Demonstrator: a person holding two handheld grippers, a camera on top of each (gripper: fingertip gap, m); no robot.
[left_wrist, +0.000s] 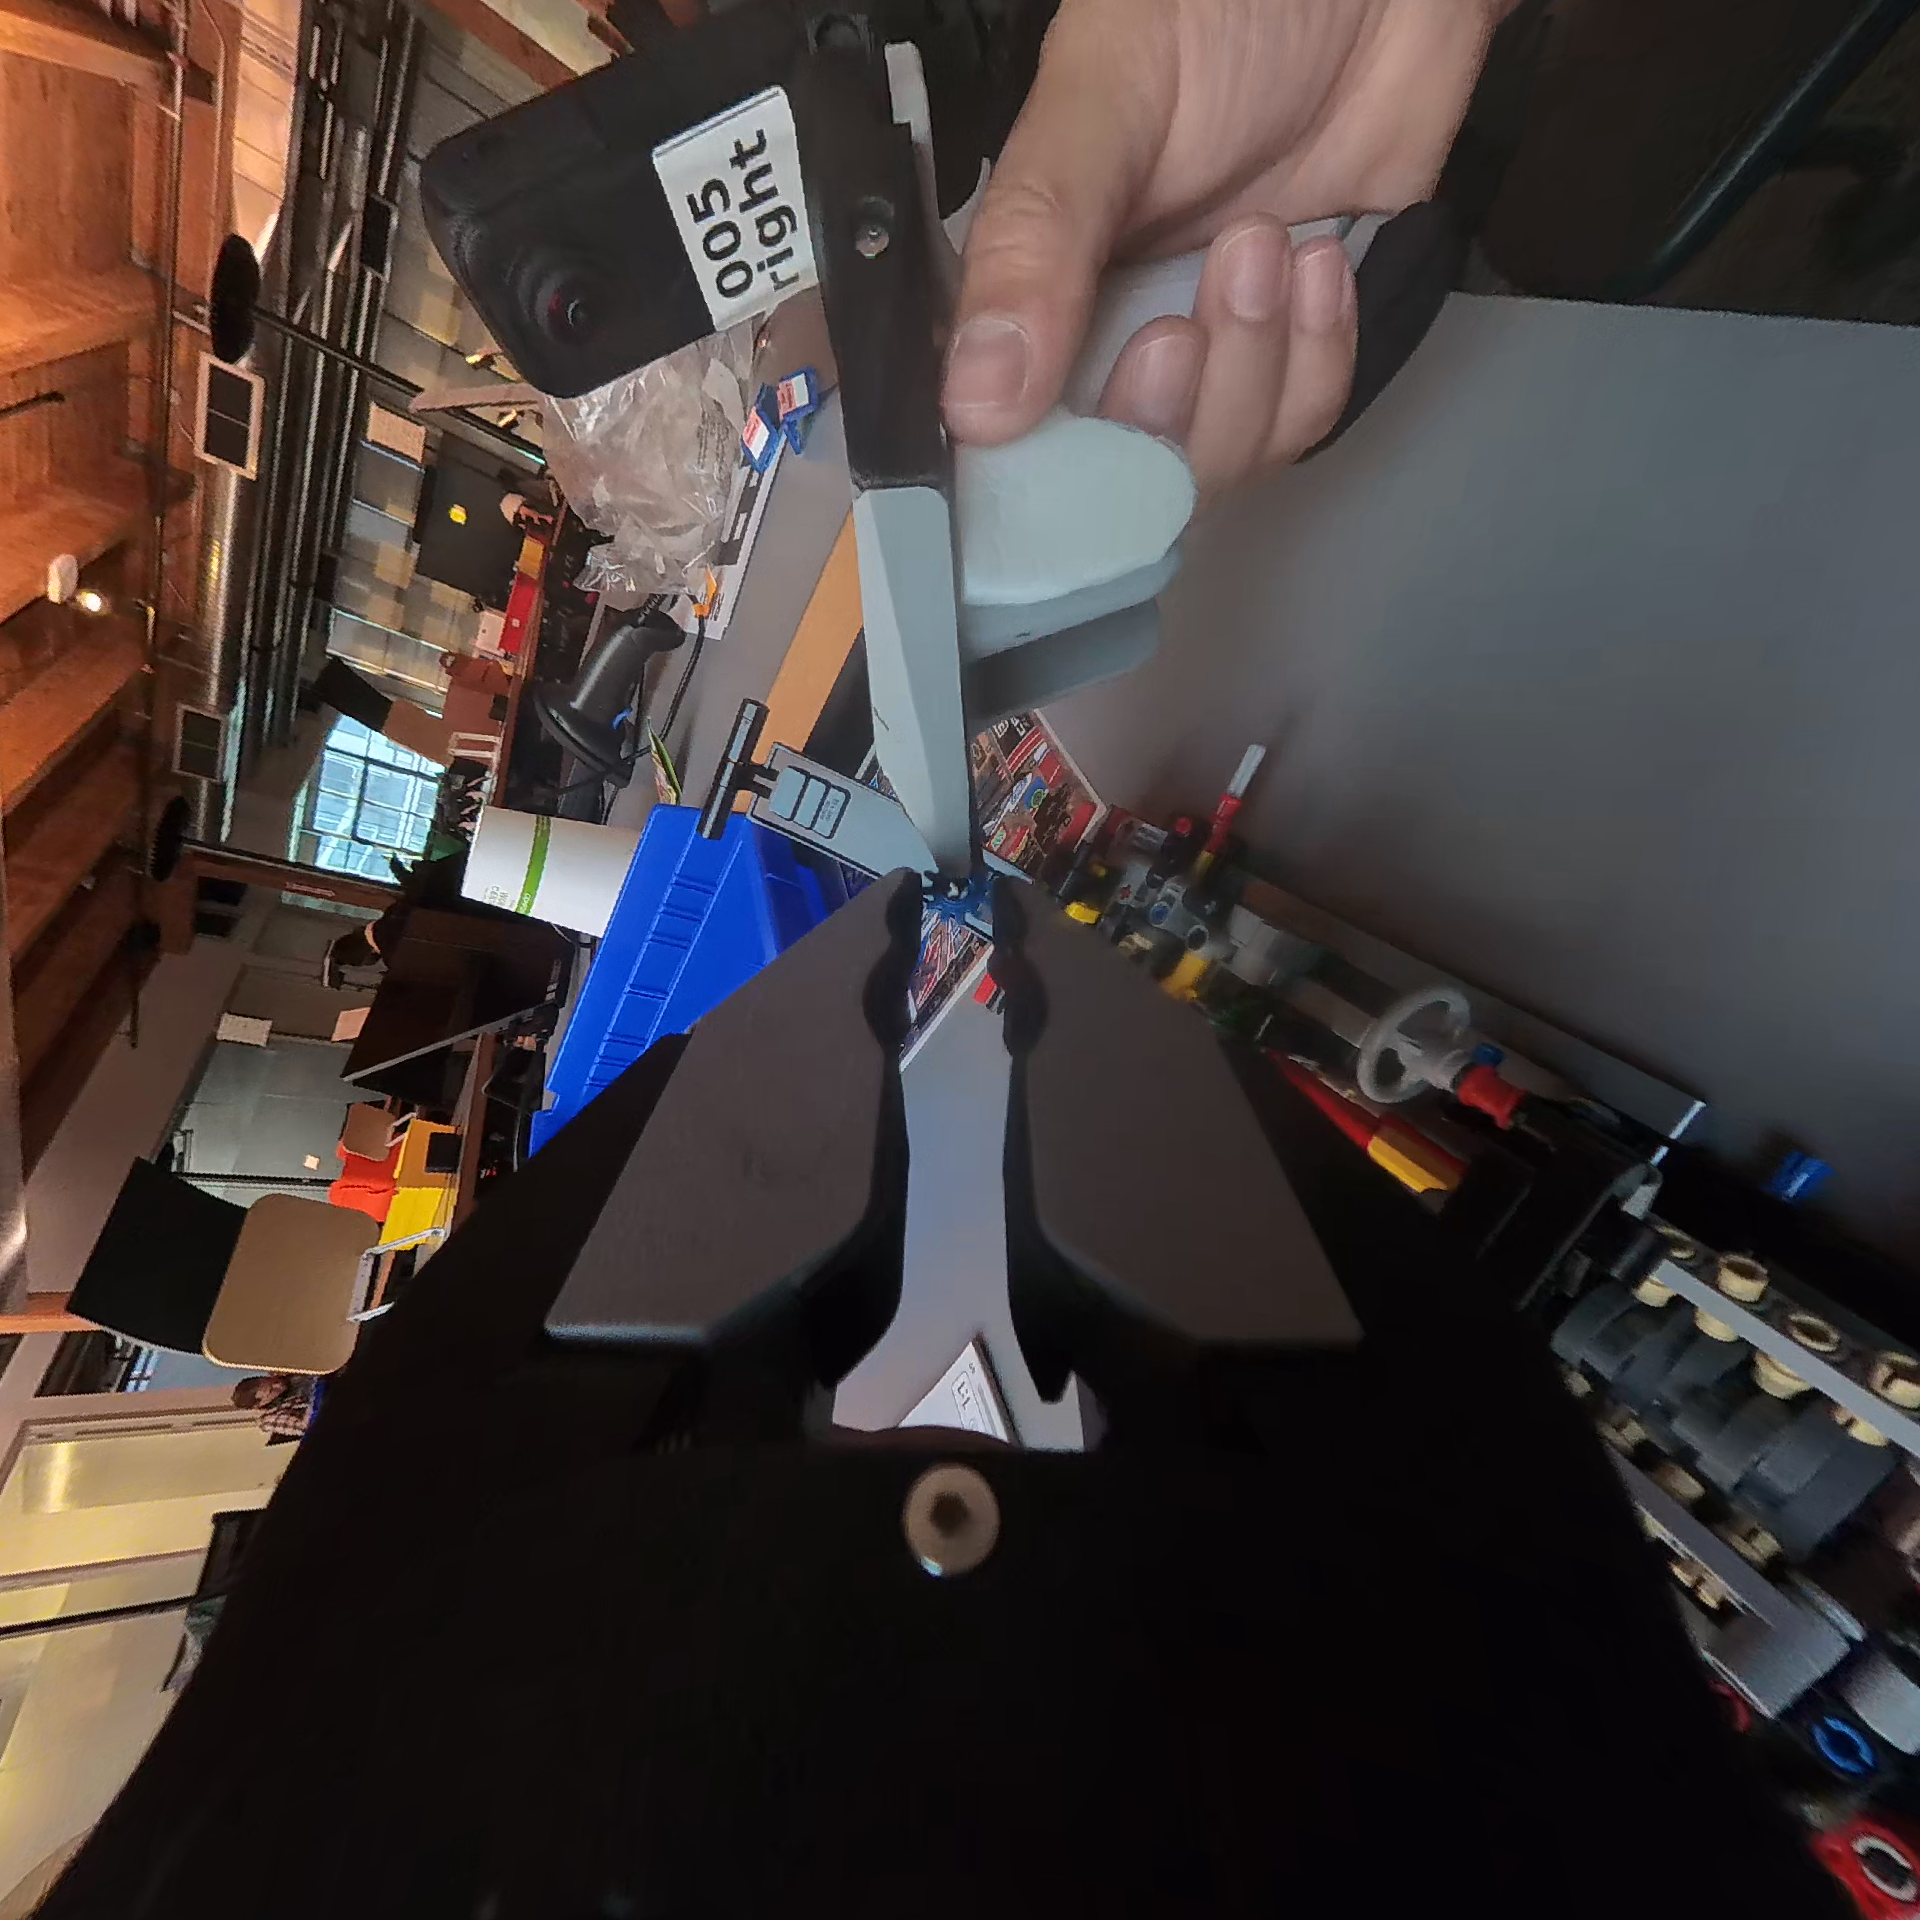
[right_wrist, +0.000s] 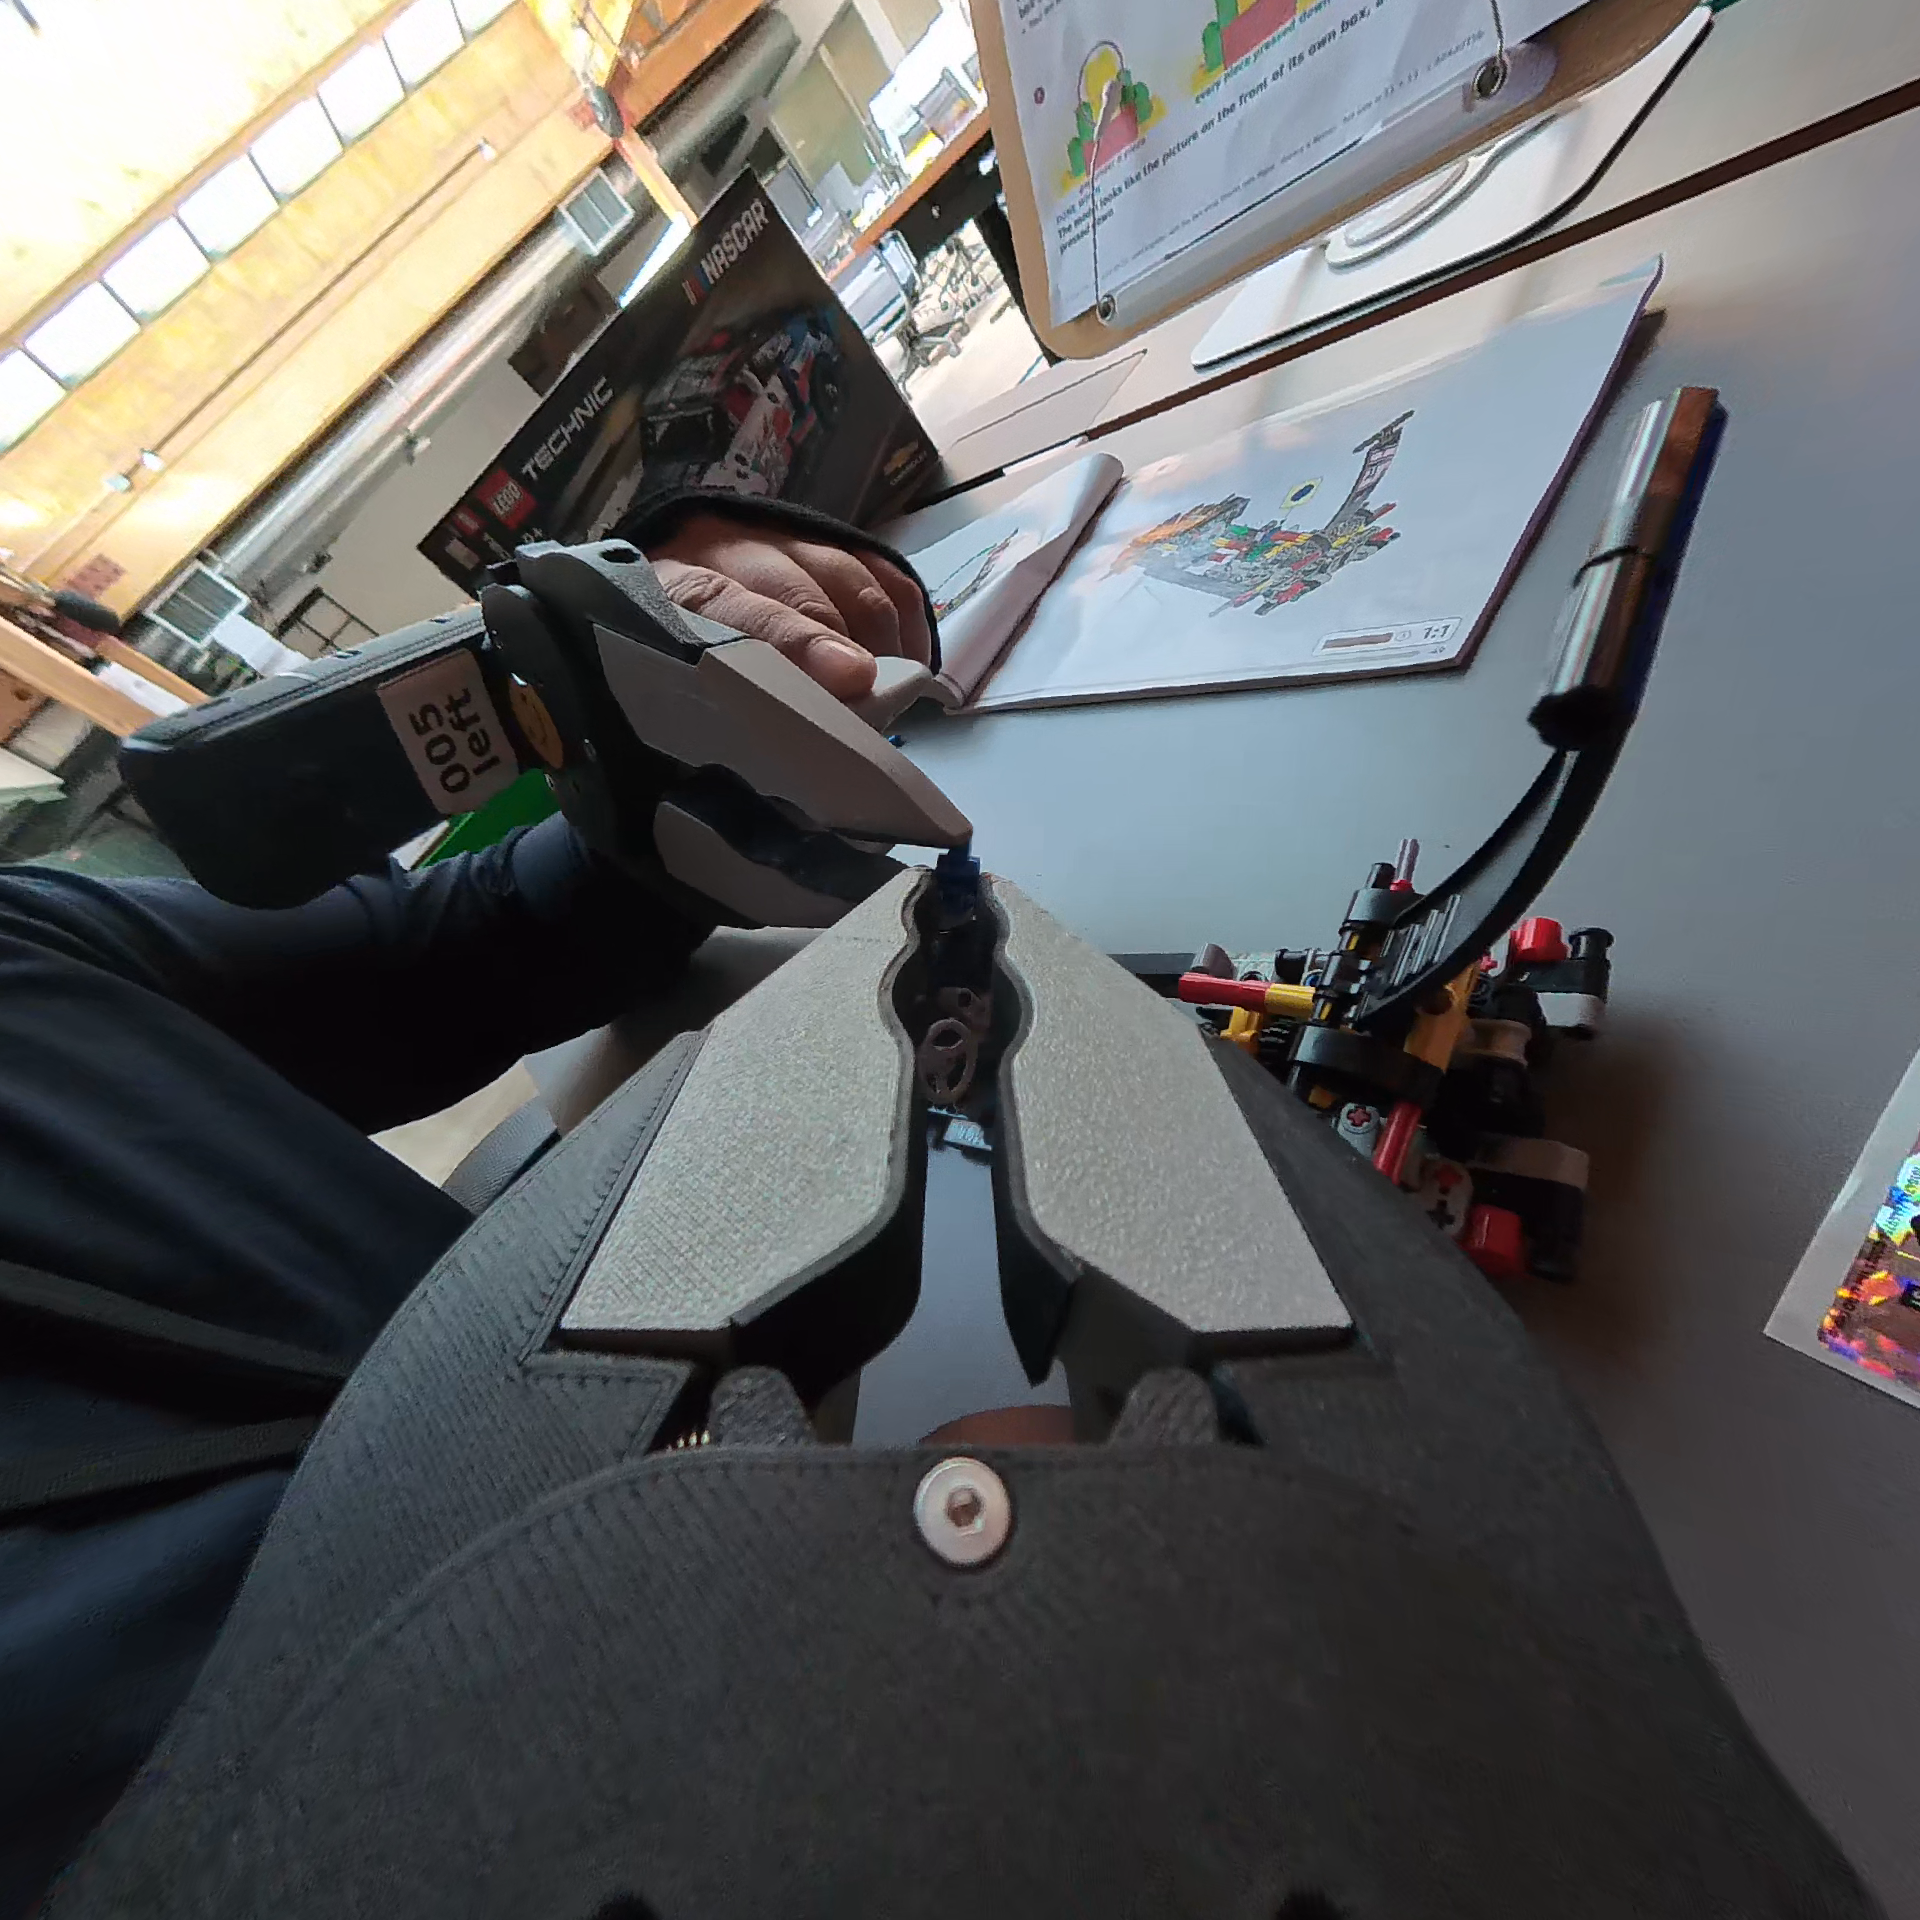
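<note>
The right gripper (right_wrist: 958, 894) pinches a dark plastic beam (right_wrist: 951, 1023), a slim piece with round holes that runs back between its fingers; both grey fingers (right_wrist: 1049, 997) press on it from the sides. A small blue peg (right_wrist: 956, 864) sticks out of the beam's front end, just past the fingertips. The left gripper (right_wrist: 951, 831) comes in from the side and meets that peg: in the right wrist view its upper fingertip sits right on top of the blue piece, and in the left wrist view the blue peg (left_wrist: 958, 902) shows in the narrow gap between the left gripper's own dark fingers (left_wrist: 821, 1049), which are nearly pressed together around it; whether both pads press on it I cannot tell. All this is held in the air over a grey desk (right_wrist: 1226, 790). A hand (left_wrist: 1164, 208) wraps the pale handle of the right gripper, and another hand (right_wrist: 790, 592) in a dark sleeve holds the left one. Near the desk's right side stands a half-built toy model (right_wrist: 1434, 1039) of black, red and yellow parts with a long curved black strip (right_wrist: 1538, 810) rising from it. Farther back an open instruction booklet (right_wrist: 1278, 551) lies flat, and behind it, towards the desk's far edge, stands a dark toy box (right_wrist: 707, 395). A blue bin (left_wrist: 675, 966) and a white paper cup (left_wrist: 540, 862) sit off at the desk's far side in the left wrist view.
</note>
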